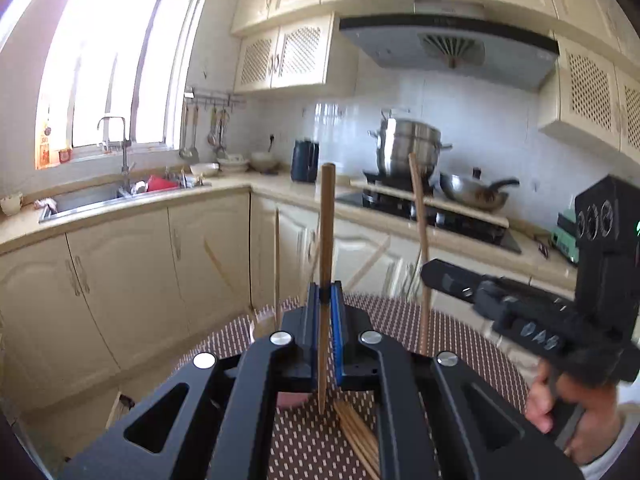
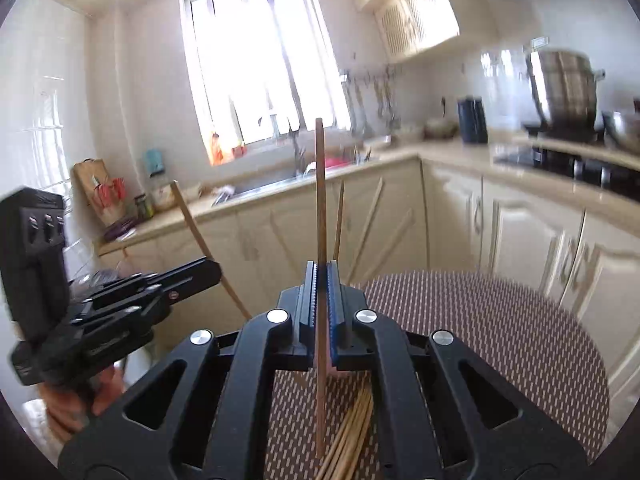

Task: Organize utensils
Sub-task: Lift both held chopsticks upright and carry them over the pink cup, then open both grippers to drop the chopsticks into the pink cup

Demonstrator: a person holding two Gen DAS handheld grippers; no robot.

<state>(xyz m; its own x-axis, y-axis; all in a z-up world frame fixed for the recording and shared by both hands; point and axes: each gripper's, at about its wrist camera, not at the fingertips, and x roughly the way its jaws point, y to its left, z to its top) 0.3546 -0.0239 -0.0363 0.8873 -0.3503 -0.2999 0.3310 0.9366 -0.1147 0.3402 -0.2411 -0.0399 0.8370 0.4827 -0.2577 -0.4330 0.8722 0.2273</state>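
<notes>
Left claw (image 1: pixel 325 300): jaws clamped narrow on one wooden chopstick (image 1: pixel 326 216), held upright, tip hanging above the patterned counter (image 1: pixel 460 332). Right claw (image 2: pixel 321 276): same, pinching a second chopstick (image 2: pixel 320 184) upright. Loose chopstick bundle (image 2: pixel 352 432) lies flat on the counter beneath both claws. A hand (image 1: pixel 560 404) grips the right tool's handle. Behind: sink (image 1: pixel 92 196), steel pot (image 1: pixel 408 148) on the stove.
</notes>
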